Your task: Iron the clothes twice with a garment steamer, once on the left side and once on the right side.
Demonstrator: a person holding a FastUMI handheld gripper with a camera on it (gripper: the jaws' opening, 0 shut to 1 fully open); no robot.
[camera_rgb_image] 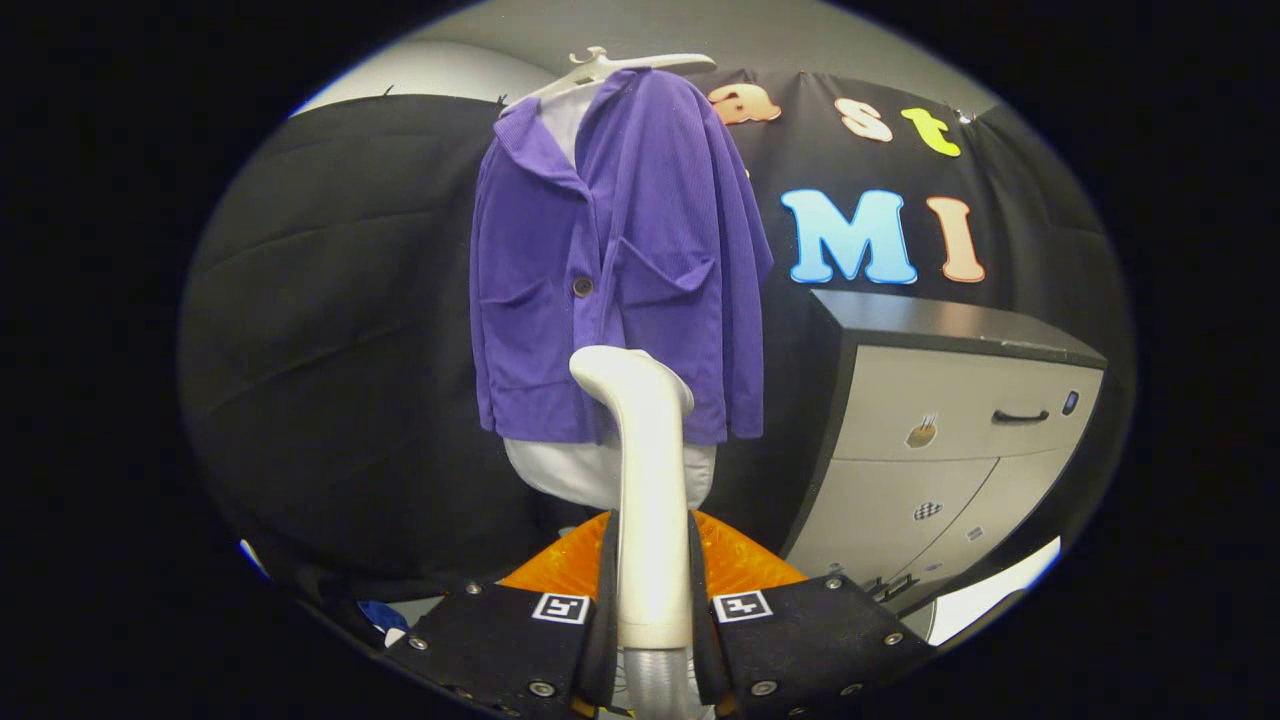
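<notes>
The tongs (652,600) hold the garment steamer (648,480) by its handle, one finger pressed against each side of the pale upright shaft. The steamer stands upright between the fingers, its rounded head bent forward at the top, and a ribbed grey hose (655,685) runs down from the bottom of the handle.

Just beyond the steamer head hangs a purple jacket (620,260) on a white hanger (610,68), against the black cloth wall (330,300). The jacket is buttoned at one dark button (582,286) and has two flapped chest pockets; the head of the steamer sits in front of its lower hem, near the middle. Whether the head touches the fabric cannot be told. Under the jacket a white garment (560,470) shows at the collar and again below the hem, to both sides of the steamer shaft.

Behind the fingers, low down, lies something orange with a textured surface (740,560), partly hidden by the steamer and the tongs.

To the right of the jacket stands a grey cabinet (950,420) with a dark top. Its upper drawer is closed and carries a dark handle (1020,416); the lower fronts are closed too, so nothing inside them can be seen. Small stickers mark the fronts.
</notes>
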